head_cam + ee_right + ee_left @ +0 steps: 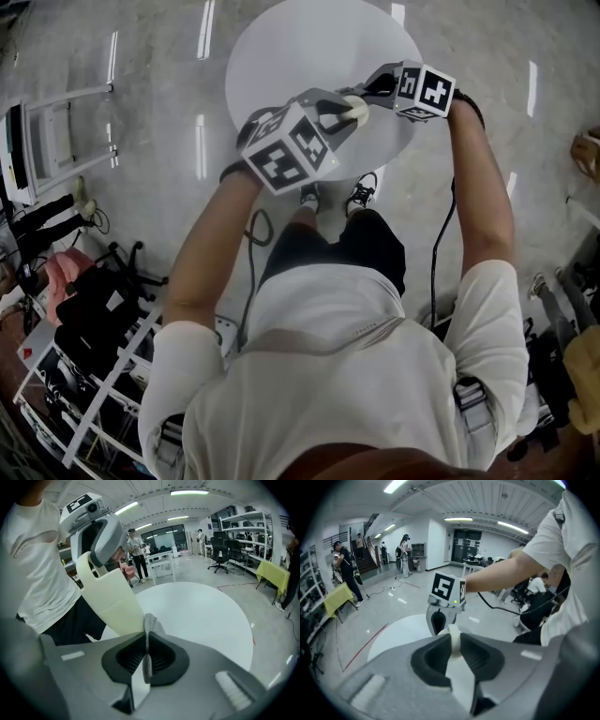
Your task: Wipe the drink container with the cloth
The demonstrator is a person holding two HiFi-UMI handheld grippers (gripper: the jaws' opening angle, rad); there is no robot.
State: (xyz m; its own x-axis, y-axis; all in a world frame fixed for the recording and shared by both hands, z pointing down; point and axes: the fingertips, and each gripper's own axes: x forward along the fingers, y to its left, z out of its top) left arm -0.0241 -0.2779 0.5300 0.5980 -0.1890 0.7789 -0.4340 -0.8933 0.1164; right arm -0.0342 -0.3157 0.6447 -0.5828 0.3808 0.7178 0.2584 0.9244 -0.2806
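Drink container point(110, 597) sits clenched in the jaws of our left gripper point(453, 637) so it cannot wobble. Our right gripper point(147, 634) squeezes the cloth point(149, 622) between its jaws, tip poking ahead to rub it.

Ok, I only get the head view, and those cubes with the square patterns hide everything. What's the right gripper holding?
Observer: The right gripper is shut on a grey cloth.
Operator: And the left one?
Observer: The left gripper is clamped on a thin cream part of the drink container.
Operator: Is the cloth on it yet?
Observer: The cloth's tip looks to be right against the container's lower side.
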